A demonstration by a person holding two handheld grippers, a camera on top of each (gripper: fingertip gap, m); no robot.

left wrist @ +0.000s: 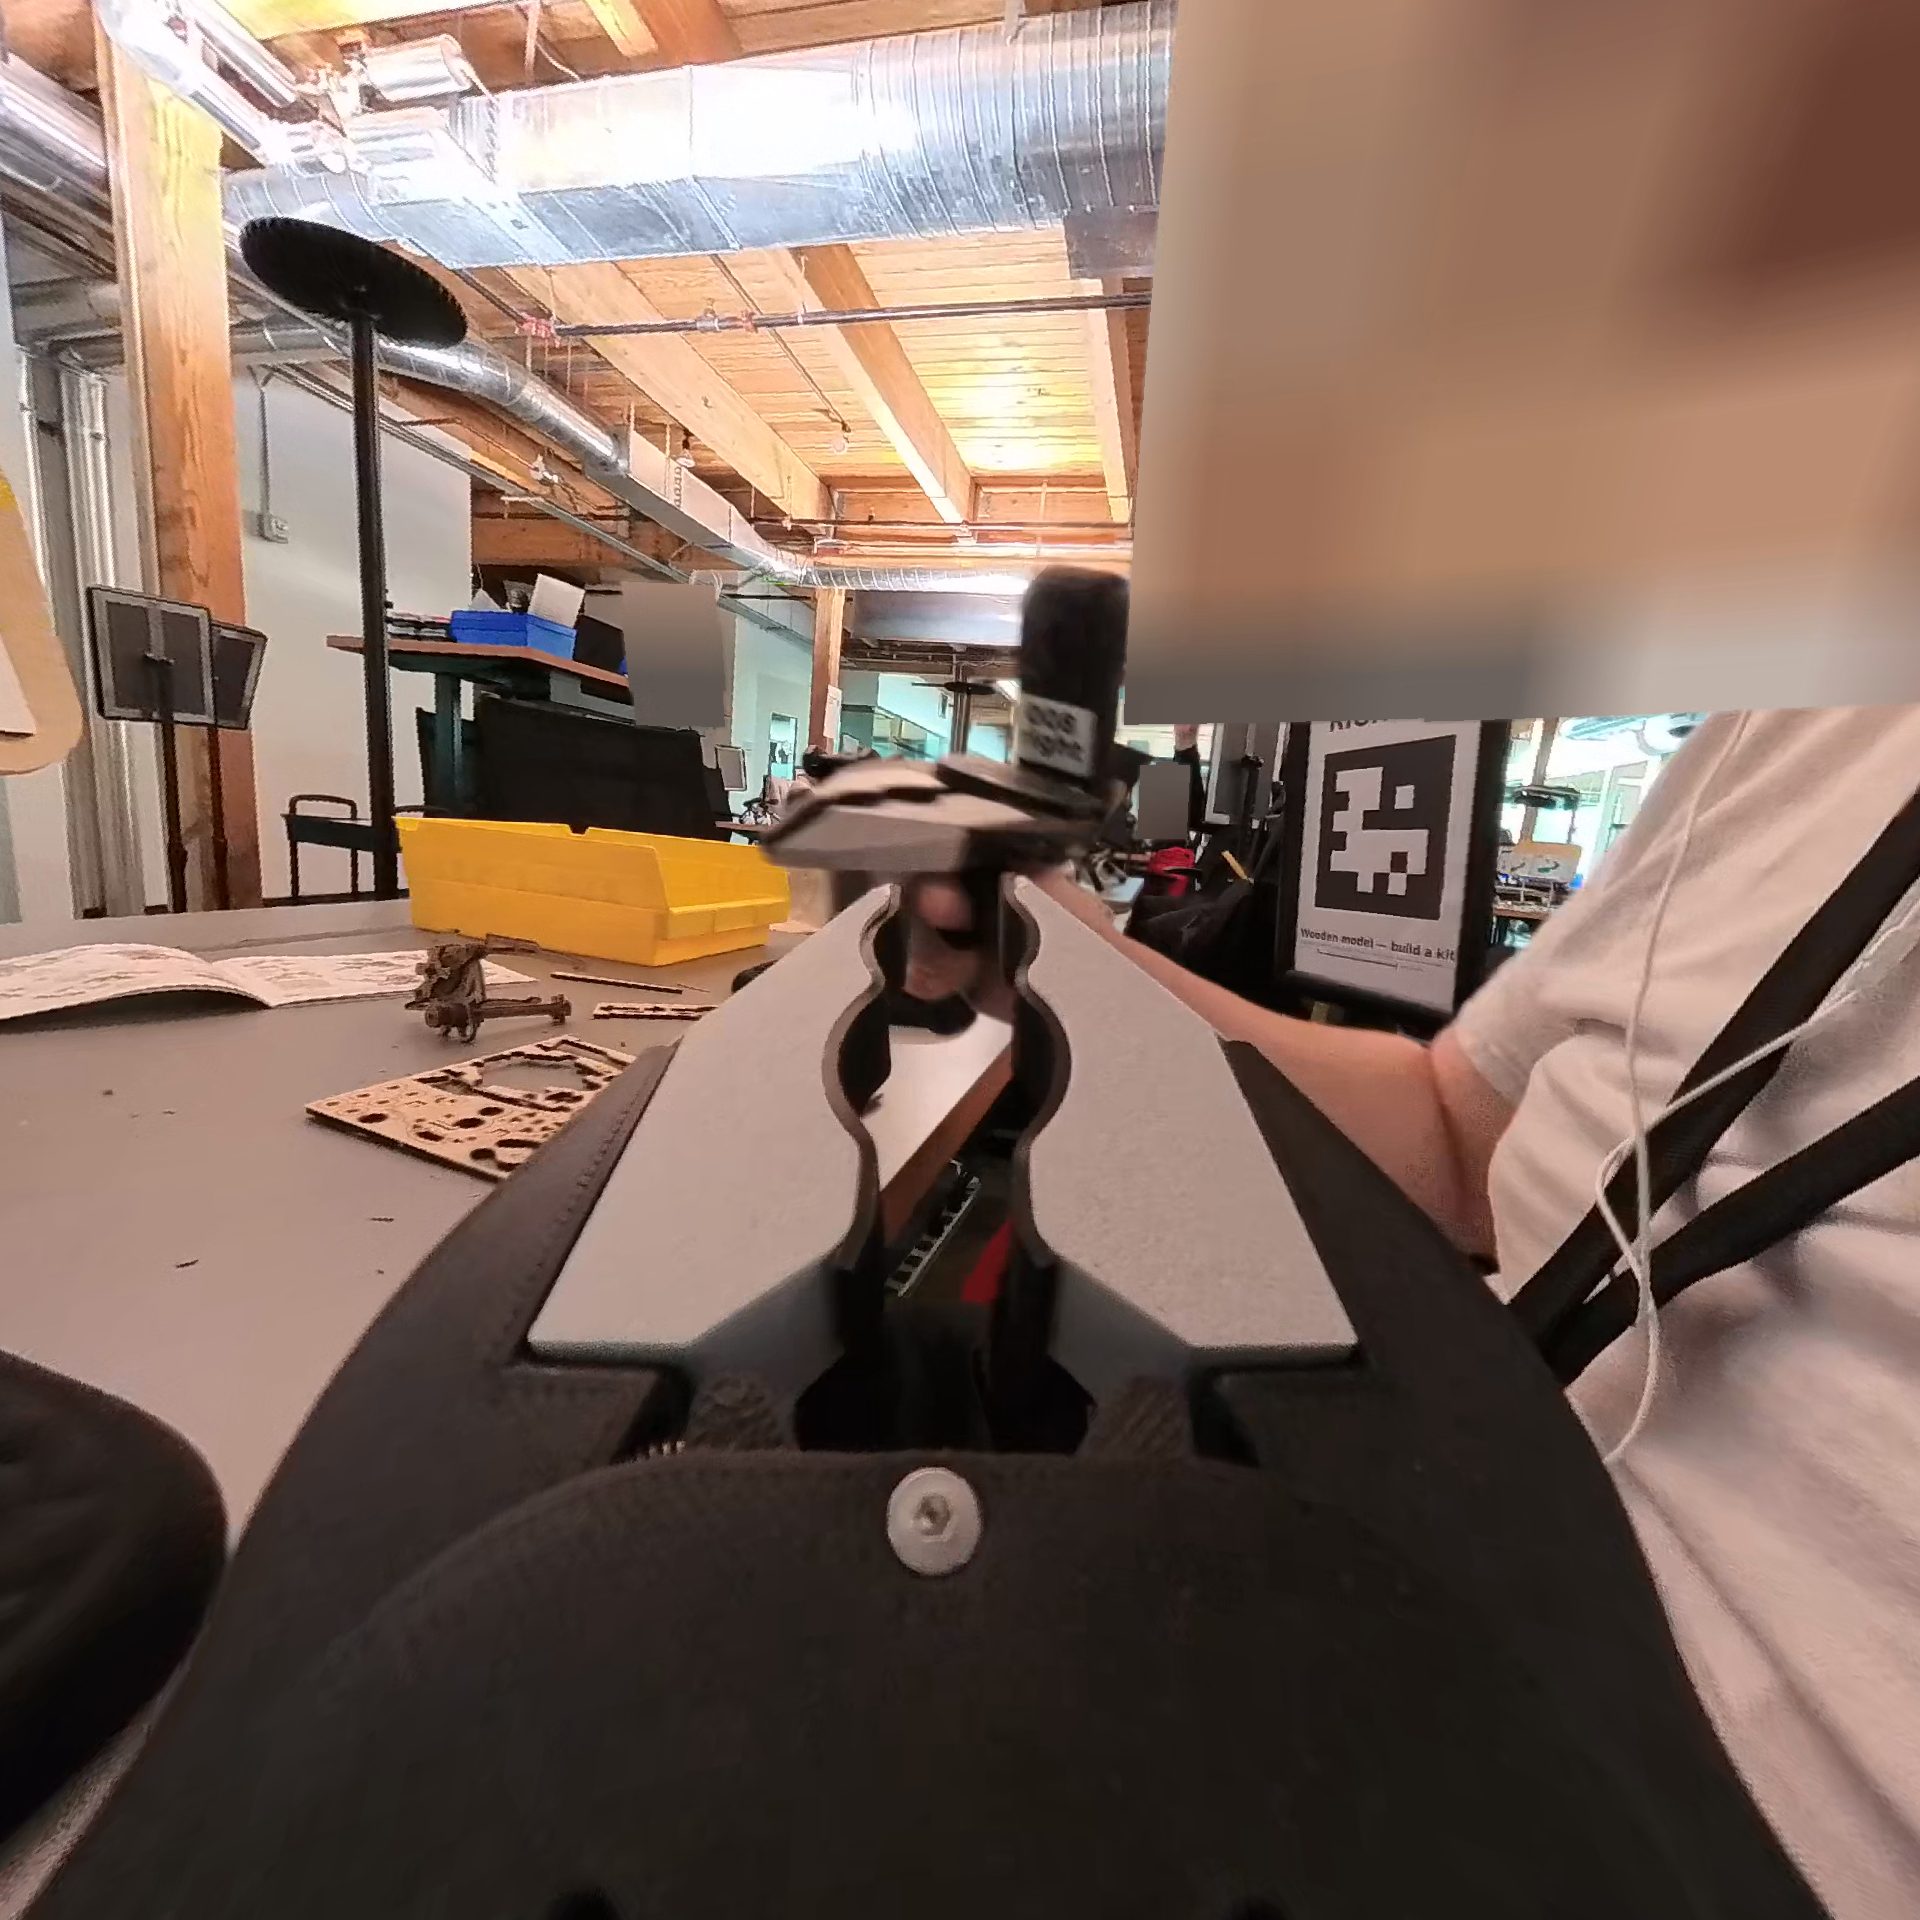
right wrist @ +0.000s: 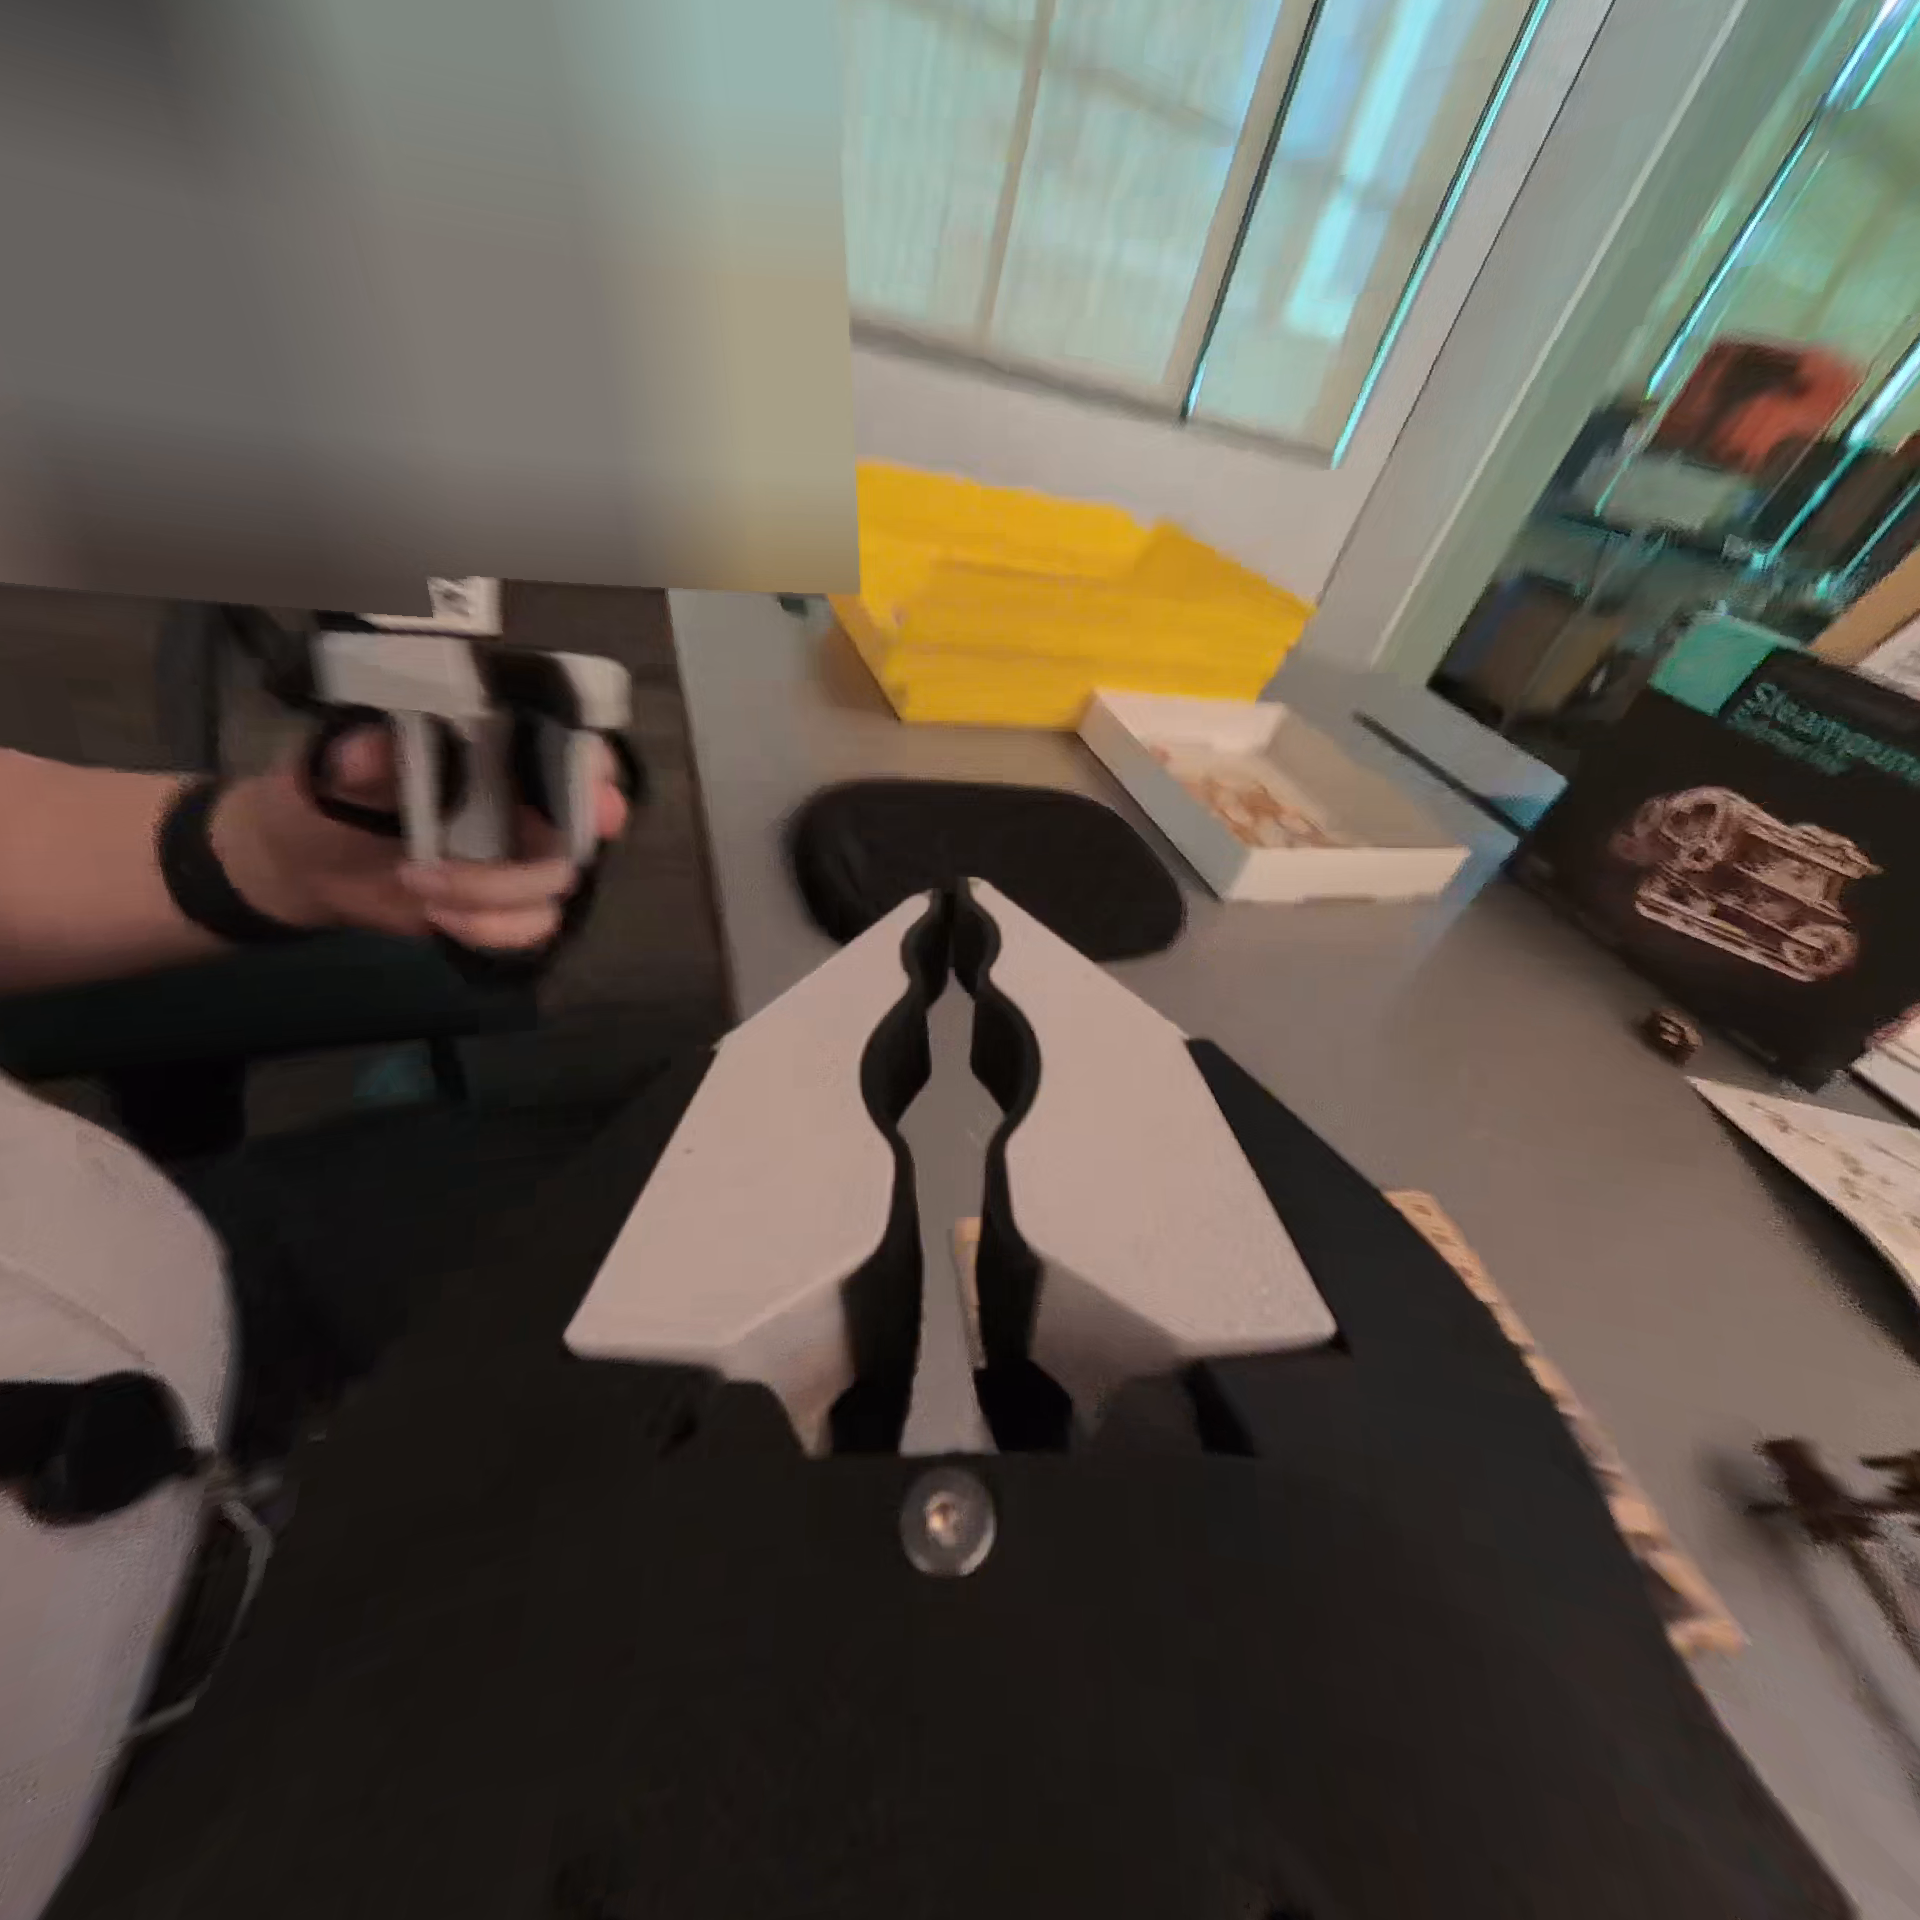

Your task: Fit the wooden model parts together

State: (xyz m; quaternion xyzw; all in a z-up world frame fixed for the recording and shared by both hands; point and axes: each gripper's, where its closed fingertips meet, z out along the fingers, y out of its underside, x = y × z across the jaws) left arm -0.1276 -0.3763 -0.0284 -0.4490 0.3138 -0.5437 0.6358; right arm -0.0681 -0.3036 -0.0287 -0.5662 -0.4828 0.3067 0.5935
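A small dark, partly built wooden assembly lies on the grey table, blurred at the right edge of the right wrist view. A flat wooden sheet with cut-out holes lies in front of it, and its edge shows under my right gripper. My left gripper is slightly open and empty, raised off the table and pointing at the person. My right gripper is shut with nothing seen between its tips. It shows in a hand in the left wrist view. The left gripper shows far off.
A yellow bin stands at the back of the table. A white tray with wooden pieces, a black kit box, a black pad and an open booklet also lie on it. The person's torso is close. One gripper's finger ends stand about 10 cm off the other's.
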